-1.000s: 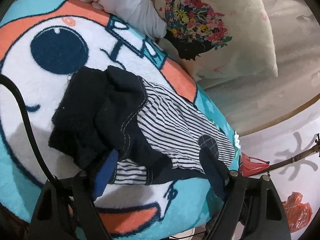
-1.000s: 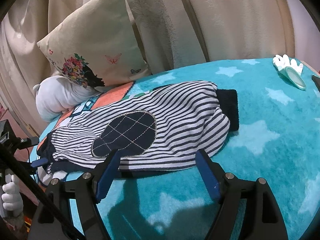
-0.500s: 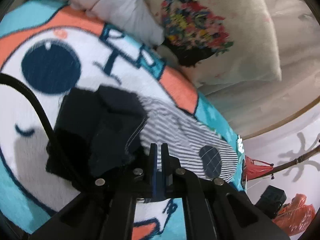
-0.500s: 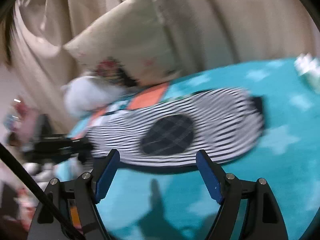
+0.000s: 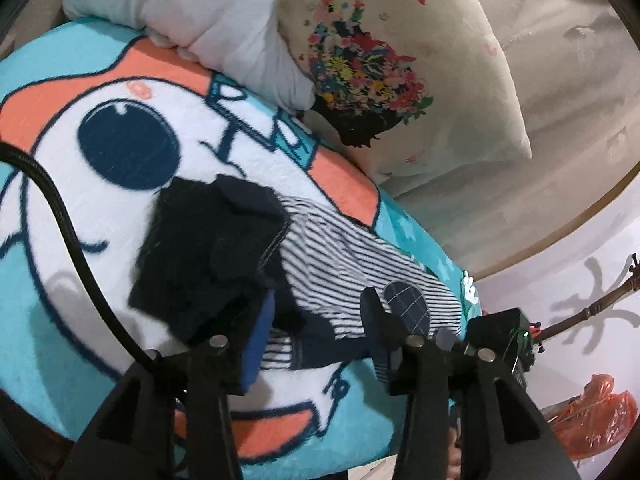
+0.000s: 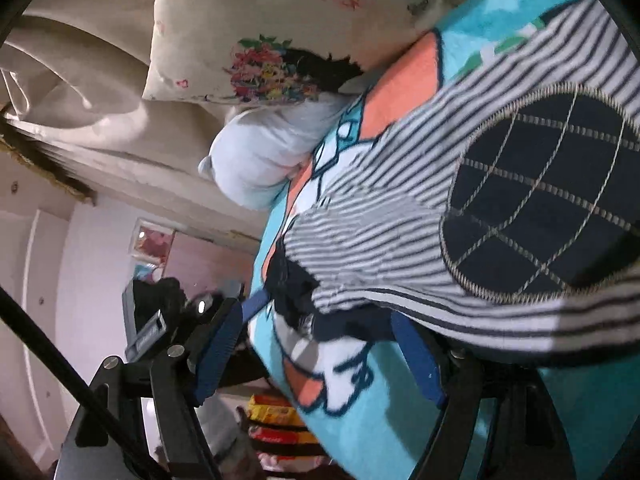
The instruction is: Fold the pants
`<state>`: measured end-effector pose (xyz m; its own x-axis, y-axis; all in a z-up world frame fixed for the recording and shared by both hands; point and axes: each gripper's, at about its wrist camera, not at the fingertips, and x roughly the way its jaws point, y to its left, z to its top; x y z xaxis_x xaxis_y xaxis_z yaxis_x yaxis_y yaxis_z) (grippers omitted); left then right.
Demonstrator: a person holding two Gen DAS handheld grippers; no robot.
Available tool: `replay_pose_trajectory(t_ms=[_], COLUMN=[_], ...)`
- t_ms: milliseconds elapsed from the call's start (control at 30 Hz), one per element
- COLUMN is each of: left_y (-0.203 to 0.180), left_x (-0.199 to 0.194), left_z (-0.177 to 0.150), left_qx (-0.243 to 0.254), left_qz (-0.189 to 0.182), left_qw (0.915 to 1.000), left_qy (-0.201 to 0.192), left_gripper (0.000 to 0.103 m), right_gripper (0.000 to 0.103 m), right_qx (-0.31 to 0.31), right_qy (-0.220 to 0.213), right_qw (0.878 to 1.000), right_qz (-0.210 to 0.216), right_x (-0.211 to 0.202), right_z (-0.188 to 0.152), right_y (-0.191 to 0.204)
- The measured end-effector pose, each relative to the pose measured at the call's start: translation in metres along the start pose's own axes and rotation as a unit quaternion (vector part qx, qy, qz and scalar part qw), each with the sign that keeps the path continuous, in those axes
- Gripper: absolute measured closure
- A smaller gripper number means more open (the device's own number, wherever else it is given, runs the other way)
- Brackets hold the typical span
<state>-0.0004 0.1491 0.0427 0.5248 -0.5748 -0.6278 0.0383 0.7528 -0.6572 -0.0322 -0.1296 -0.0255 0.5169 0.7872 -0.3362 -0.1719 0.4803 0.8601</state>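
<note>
small navy-and-white striped pants (image 5: pixel 352 268) lie flat on the teal fleece blanket with the orange-and-white cartoon face (image 5: pixel 120 216). the dark navy waistband end is bunched over the white part of the print; the legs run away toward the blanket's far edge. an oval navy knee patch with tan grid stitching (image 6: pixel 540 188) faces up.

left gripper (image 5: pixel 320 320): jaws opening, about half spread. the rumpled hem edge of the pants sits between the blue-padded fingers (image 5: pixel 260 332); pads not pressing on it, nothing held.

right gripper (image 6: pixel 320 344): jaws wide. view is rolled hard sideways. the near edge of the striped fabric lies between the fingers; right finger looks tucked under the cloth edge, left finger clear of it. no grip.

the left gripper also shows in the right wrist view, at the blanket edge just beside the dark waistband.

behind the blanket: cream square cushion with a floral print (image 5: pixel 400 60), leaning on beige curtains; plain white soft pillow (image 5: pixel 200 12) touching it.
</note>
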Motion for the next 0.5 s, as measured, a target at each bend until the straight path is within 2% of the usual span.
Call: replay_pose_trajectory(t_ms=[67, 133, 200, 400, 500], left_y=[0.004, 0.007, 0.009, 0.008, 0.007], left_x=[0.001, 0.006, 0.012, 0.025, 0.032], left_z=[-0.002, -0.002, -0.003, -0.003, -0.003], left_qx=[-0.003, -0.01, -0.02, -0.027, -0.023], left_qz=[-0.004, -0.011, -0.024, -0.035, -0.019], left_qw=[1.0, 0.9998, 0.9993, 0.9984, 0.9985], left_qy=[0.002, 0.009, 0.02, 0.036, 0.045], left_gripper=[0.051, 0.047, 0.044, 0.039, 0.038], right_gripper=[0.026, 0.033, 0.034, 0.034, 0.034], right_qx=[0.007, 0.019, 0.028, 0.047, 0.017], right_qy=[-0.014, -0.018, -0.02, -0.013, -0.01], right_qw=[1.0, 0.999, 0.998, 0.996, 0.995], right_qz=[-0.025, -0.037, -0.047, -0.07, -0.095], right_x=[-0.004, -0.007, -0.007, -0.007, -0.007], right_z=[0.003, 0.007, 0.008, 0.01, 0.007], right_y=[-0.001, -0.006, -0.009, -0.006, 0.005])
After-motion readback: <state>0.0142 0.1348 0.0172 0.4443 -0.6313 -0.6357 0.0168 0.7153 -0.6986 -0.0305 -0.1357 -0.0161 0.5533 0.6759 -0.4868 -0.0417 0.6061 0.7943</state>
